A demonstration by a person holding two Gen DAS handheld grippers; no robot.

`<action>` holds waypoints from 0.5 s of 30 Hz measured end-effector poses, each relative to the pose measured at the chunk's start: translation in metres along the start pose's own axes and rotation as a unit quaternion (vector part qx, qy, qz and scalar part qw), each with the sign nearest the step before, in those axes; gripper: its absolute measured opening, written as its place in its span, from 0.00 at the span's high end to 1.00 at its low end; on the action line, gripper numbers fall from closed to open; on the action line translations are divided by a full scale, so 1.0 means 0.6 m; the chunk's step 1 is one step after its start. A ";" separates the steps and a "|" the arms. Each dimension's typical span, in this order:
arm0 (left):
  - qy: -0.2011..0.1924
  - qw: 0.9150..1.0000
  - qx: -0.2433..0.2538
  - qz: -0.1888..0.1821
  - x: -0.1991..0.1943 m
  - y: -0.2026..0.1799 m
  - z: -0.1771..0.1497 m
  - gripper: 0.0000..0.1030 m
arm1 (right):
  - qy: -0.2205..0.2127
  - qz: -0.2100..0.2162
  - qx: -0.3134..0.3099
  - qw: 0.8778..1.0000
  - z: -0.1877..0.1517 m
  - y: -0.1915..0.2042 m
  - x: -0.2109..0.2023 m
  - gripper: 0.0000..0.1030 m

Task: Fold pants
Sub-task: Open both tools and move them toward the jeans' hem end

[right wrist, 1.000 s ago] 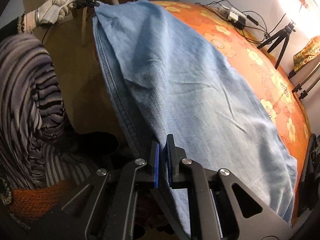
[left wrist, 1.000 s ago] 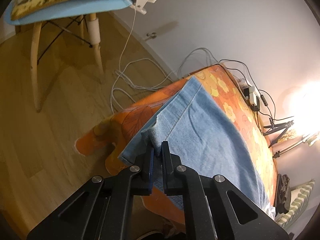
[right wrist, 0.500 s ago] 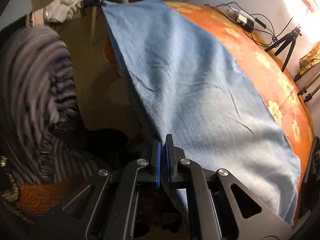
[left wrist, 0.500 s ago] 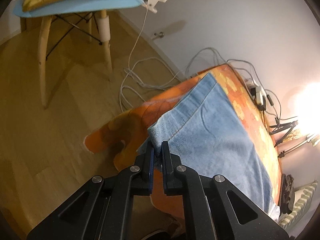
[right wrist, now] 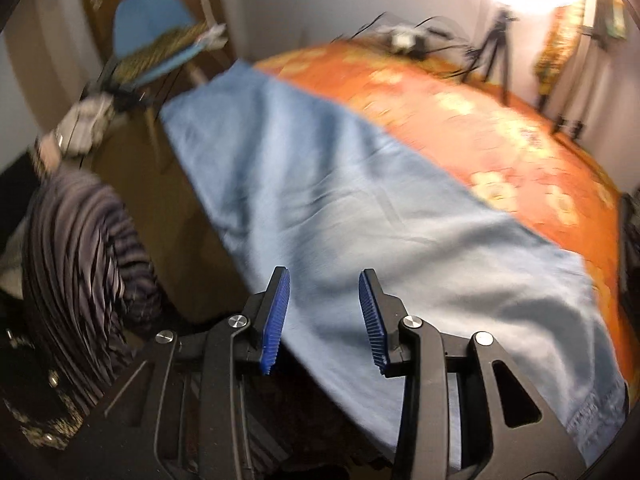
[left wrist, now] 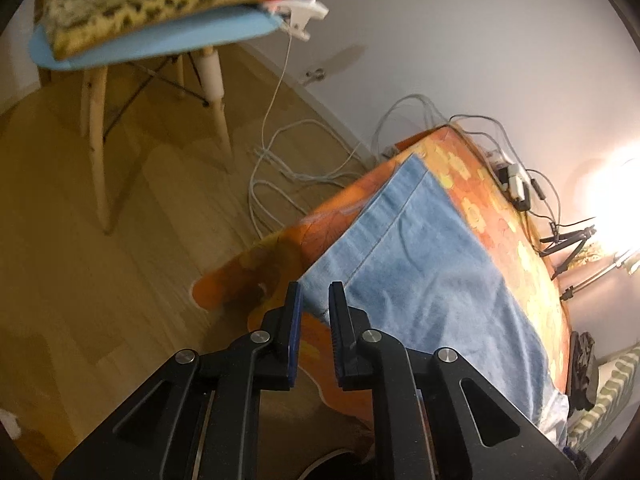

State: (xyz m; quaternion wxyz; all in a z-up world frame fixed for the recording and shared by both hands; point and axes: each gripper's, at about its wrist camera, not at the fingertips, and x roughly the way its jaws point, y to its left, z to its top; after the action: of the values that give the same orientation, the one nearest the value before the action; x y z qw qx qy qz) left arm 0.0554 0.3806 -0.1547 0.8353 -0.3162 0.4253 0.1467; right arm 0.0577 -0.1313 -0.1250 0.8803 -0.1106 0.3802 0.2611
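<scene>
Light blue jeans [left wrist: 420, 272] lie flat and lengthwise on the orange flowered cover [left wrist: 500, 216]. My left gripper [left wrist: 314, 292] hovers at the hem corner, which hangs over the near edge. Its jaws are opening, a narrow gap shows, and the denim corner sits just past the tips without being pinched. In the blurred right wrist view the jeans [right wrist: 360, 208] stretch away from my right gripper [right wrist: 324, 276]. That gripper's jaws are opening wide above the near edge of the cloth, with nothing pressed between the blue pads [right wrist: 276, 312].
A blue chair [left wrist: 160, 36] with a leopard cushion stands on the wood floor beside white cables [left wrist: 288, 176]. A power strip [left wrist: 516, 184] and a small tripod [left wrist: 568, 240] sit at the cover's far side. A person's striped sleeve [right wrist: 80, 240] is at the left.
Both grippers were shut on the jeans' near edge and have let go, their jaws parting. The right one has lifted and rolled. The cloth now rests on the cover.
</scene>
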 end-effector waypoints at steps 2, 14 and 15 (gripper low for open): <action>-0.007 1.000 0.012 0.005 -0.026 -0.013 0.011 0.88 | -0.019 -0.011 0.013 1.000 0.007 -0.014 -0.022 0.57; -0.042 0.991 0.126 0.014 -0.256 -0.203 0.089 0.88 | -0.094 0.014 0.047 0.994 0.087 -0.037 -0.109 0.35; -0.046 0.990 0.132 0.007 -0.276 -0.224 0.092 0.88 | -0.098 0.017 0.047 0.994 0.092 -0.035 -0.116 0.35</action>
State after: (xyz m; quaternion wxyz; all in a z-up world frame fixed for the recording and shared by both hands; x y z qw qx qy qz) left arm 0.0597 0.3188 0.0567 0.8873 -0.1930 0.4044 0.1094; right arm 0.0631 -0.1531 -0.0365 0.9132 -0.0370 0.3053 0.2674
